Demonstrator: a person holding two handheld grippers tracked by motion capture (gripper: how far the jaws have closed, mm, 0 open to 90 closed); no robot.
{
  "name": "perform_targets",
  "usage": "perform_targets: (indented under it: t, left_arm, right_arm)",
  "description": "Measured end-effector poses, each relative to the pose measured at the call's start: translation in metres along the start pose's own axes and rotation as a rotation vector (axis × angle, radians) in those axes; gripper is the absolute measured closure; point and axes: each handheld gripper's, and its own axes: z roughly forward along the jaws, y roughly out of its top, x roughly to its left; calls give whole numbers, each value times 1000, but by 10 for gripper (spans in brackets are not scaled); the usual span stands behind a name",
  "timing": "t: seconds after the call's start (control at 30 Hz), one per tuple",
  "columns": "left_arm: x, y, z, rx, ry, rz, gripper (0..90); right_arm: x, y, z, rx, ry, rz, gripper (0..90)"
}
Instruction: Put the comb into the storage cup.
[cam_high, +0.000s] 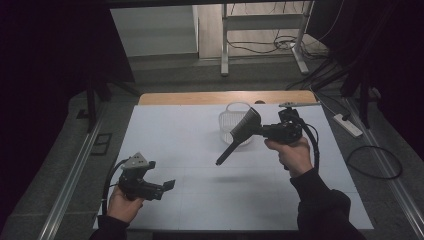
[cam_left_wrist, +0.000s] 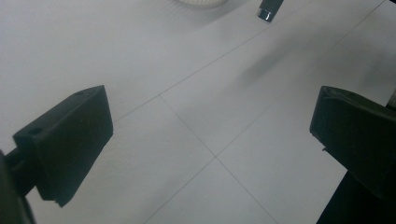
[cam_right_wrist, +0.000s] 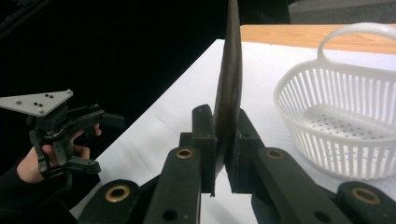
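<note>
- Nearest to me, my left tongs (cam_high: 169, 184) hover low over the near-left of the white worktop (cam_high: 200, 165), jaws spread wide with nothing between them.
- Farther off, my right tongs (cam_right_wrist: 223, 140) are clamped on the rim of a dark funnel (cam_high: 242, 131).
- I see the funnel held clear above the worktop, its spout slanting down toward me and to the left.
- Just behind it sits a white slotted basket (cam_right_wrist: 345, 121), near the far edge.
</note>
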Motion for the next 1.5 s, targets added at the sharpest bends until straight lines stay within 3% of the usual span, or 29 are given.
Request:
perform_targets:
  t: [0.37,1.1,1.5]
  left_arm:
    - [3,-12,-14,-16,-18,-25,0]
    - [-2,-34,-39,-32,35,-6,0]
    - [-5,-44,-46,-14,30,-5,0]
  right_arm:
    - [-7,6,-3,-11,-23,8,834]
    - [-14,32,-9,-40,-70,10,834]
    - [-21,47,-8,-59,-91,31,834]
